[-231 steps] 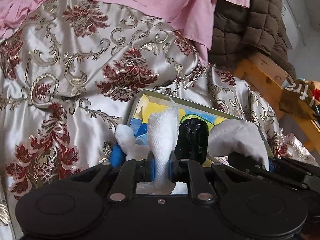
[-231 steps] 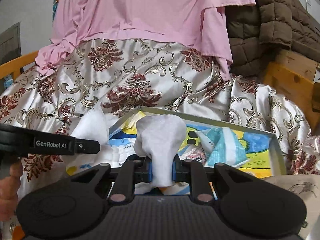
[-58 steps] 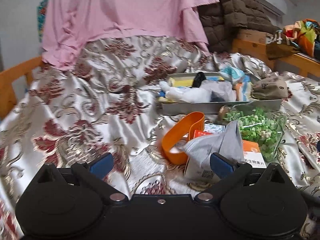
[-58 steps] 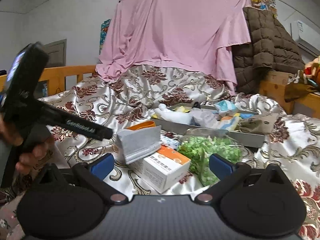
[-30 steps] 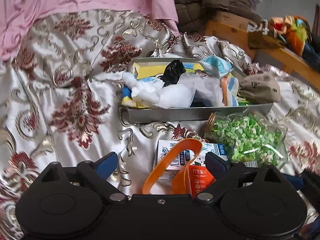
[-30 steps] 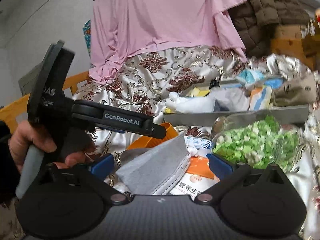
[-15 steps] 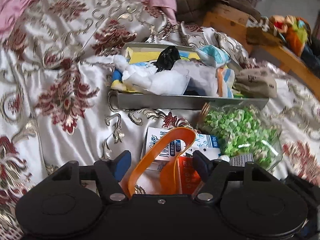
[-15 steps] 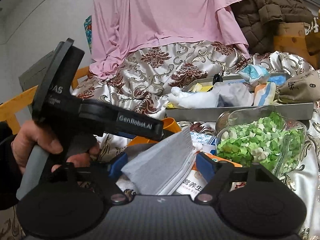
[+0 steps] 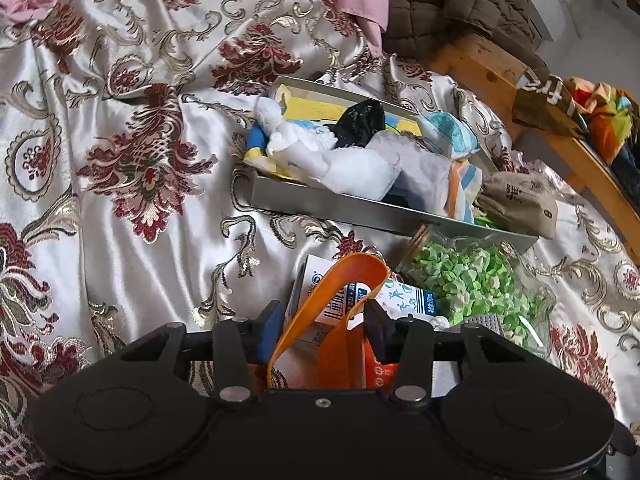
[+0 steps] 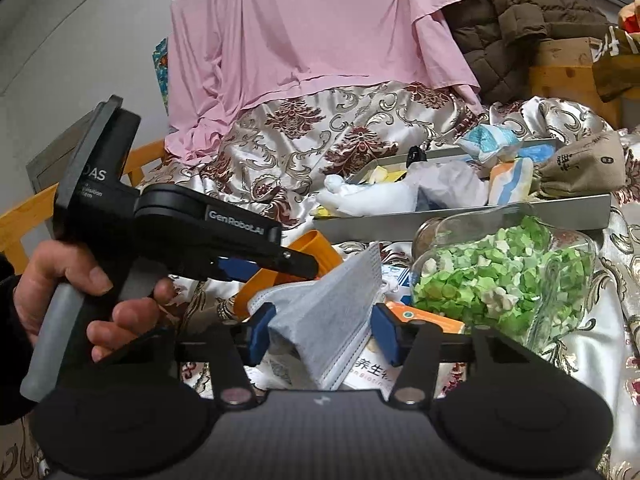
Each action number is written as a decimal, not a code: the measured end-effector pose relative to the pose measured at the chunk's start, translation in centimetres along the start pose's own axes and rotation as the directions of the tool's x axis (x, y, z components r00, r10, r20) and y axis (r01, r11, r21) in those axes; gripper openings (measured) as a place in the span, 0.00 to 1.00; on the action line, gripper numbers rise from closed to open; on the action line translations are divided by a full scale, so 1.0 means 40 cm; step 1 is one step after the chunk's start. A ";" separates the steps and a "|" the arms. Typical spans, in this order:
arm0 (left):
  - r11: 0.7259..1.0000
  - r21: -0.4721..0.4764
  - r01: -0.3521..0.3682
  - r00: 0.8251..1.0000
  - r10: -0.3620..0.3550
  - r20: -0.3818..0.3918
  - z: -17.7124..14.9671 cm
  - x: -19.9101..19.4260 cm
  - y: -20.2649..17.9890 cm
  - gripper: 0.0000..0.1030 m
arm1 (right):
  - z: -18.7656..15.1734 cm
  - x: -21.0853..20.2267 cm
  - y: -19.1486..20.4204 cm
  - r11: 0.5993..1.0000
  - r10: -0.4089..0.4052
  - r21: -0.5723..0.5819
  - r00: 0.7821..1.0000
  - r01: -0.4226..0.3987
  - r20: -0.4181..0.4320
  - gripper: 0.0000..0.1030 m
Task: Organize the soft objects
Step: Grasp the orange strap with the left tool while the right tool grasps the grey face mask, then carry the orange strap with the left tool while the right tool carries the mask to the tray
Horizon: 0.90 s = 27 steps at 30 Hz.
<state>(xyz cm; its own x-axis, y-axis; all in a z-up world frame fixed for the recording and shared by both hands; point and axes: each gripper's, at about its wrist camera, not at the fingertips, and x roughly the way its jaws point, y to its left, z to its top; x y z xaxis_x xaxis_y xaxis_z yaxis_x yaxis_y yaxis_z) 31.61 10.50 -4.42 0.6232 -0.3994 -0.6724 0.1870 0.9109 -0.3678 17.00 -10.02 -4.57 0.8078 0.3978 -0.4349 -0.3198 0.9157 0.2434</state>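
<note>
Left gripper (image 9: 322,332) was closing around the orange band (image 9: 340,280), right gripper (image 10: 322,334) around the grey mask (image 10: 332,320), tray (image 9: 360,210) at twelve o'clock.

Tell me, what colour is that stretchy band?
Orange band, best seen in the left wrist view.

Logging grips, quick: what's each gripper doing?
Left gripper: closing around the orange band, not yet clamped.
Right gripper: closing around the grey mask.
</note>
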 end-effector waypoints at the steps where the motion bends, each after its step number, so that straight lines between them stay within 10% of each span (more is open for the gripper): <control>1: 1.000 -0.006 -0.003 1.000 0.003 0.002 0.000 0.000 0.003 0.42 | 0.001 0.000 -0.002 1.000 -0.003 0.006 1.000 0.003 0.001 0.50; 27: 0.997 -0.046 -0.067 0.993 0.070 0.090 -0.001 -0.035 0.015 0.05 | 0.004 -0.014 -0.008 1.000 -0.023 0.020 0.998 0.022 0.057 0.12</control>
<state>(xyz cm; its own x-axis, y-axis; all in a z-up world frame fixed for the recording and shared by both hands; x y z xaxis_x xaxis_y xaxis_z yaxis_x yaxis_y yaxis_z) 30.82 11.59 -3.74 0.7003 -0.3234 -0.6364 0.1098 0.9297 -0.3515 16.73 -10.57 -4.25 0.8421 0.3727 -0.3899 -0.2920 0.9228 0.2514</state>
